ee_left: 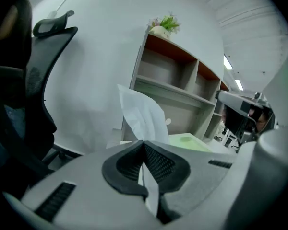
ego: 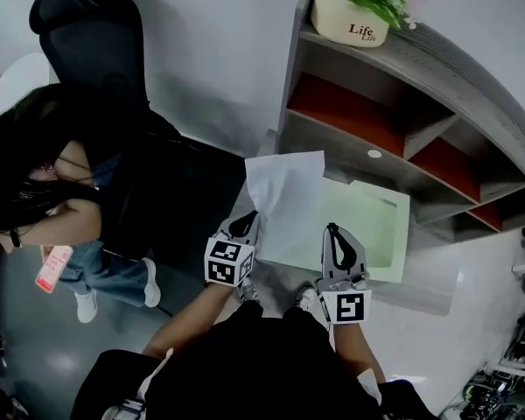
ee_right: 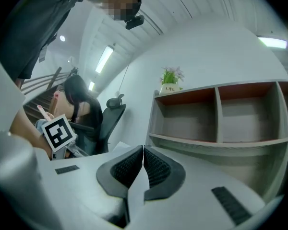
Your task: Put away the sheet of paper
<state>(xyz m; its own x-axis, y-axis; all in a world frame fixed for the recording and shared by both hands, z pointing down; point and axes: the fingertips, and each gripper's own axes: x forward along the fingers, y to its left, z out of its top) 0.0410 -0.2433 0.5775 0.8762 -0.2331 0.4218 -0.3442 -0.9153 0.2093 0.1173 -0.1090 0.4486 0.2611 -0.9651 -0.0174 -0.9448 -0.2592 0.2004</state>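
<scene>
A white sheet of paper (ego: 284,191) hangs curled in the air in front of the shelf, over a pale green folder (ego: 376,226) lying on the white desk. My left gripper (ego: 248,220) is shut on the sheet's near left edge. My right gripper (ego: 332,230) pinches its near right edge. In the left gripper view the paper (ee_left: 141,116) rises from between the closed pads of the left gripper (ee_left: 144,143), with the green folder (ee_left: 187,140) beyond. In the right gripper view a thin white strip of paper (ee_right: 136,190) runs between the closed pads of the right gripper (ee_right: 143,148).
A grey shelf unit (ego: 376,121) with orange-backed compartments stands behind the desk, with a flower pot (ego: 354,20) on top. A seated person (ego: 61,191) and a black office chair (ego: 87,33) are at the left. Cluttered gear sits at the far right (ego: 521,339).
</scene>
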